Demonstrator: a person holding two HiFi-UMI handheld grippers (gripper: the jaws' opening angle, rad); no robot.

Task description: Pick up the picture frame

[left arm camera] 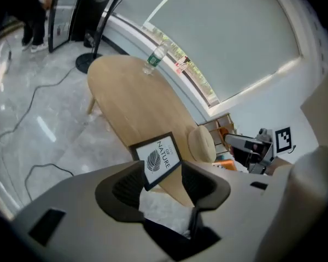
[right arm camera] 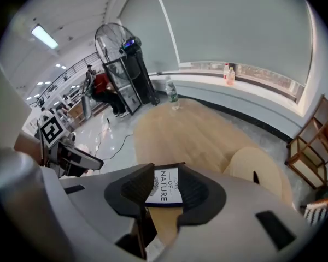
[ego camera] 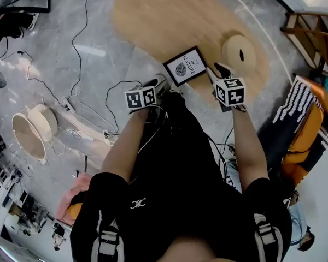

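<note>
A black picture frame [ego camera: 186,66] with a white leaf print lies at the near end of an oval wooden table [ego camera: 169,15]. My left gripper [ego camera: 159,87] hovers just short of the frame's near left corner. My right gripper [ego camera: 216,70] hovers by the frame's right edge. Both stand open with nothing between the pads. In the left gripper view the frame [left arm camera: 157,158] shows beyond the gap of the left gripper [left arm camera: 161,180]. In the right gripper view the frame [right arm camera: 165,186] lies ahead of the right gripper [right arm camera: 164,194], partly hidden by its fingers.
A round beige disc with a slot [ego camera: 239,52] lies on the table right of the frame. A water bottle [left arm camera: 154,59] stands at the table's far end. Cables [ego camera: 87,91] run over the grey floor; a round tub [ego camera: 33,130] sits left, a wooden rack [ego camera: 311,34] right.
</note>
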